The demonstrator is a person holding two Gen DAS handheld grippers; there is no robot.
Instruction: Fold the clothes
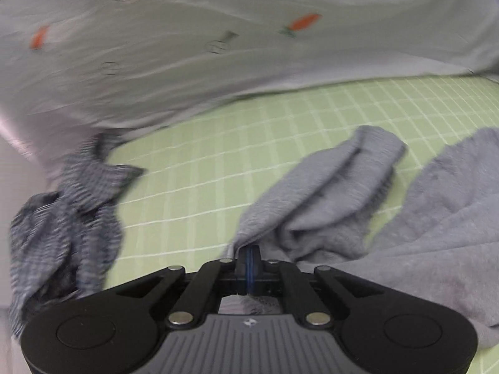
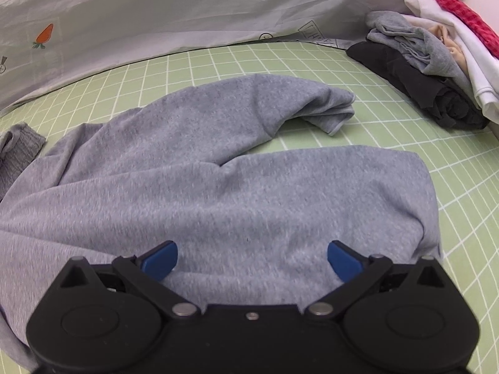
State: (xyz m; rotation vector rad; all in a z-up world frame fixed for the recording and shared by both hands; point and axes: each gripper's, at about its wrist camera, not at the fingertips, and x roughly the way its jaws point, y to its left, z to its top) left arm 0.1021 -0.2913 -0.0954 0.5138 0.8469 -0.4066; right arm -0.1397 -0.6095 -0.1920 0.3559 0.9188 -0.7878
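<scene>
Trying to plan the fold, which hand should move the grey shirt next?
Left, probably: the left gripper is already shut on the grey shirt, while the right gripper hangs open above it.

a green grid mat carries everything. a grey garment sprawls across the frame's middle, a pile of clothes sits upper right, and a striped garment lies at the left edge of the left wrist view.

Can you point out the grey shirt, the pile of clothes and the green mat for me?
grey shirt (image 2: pixel 237 193), right wrist view, middle of its body.
pile of clothes (image 2: pixel 436 62), right wrist view, grey garment in the stack.
green mat (image 2: pixel 389 124), right wrist view, bare gridded patch.
</scene>
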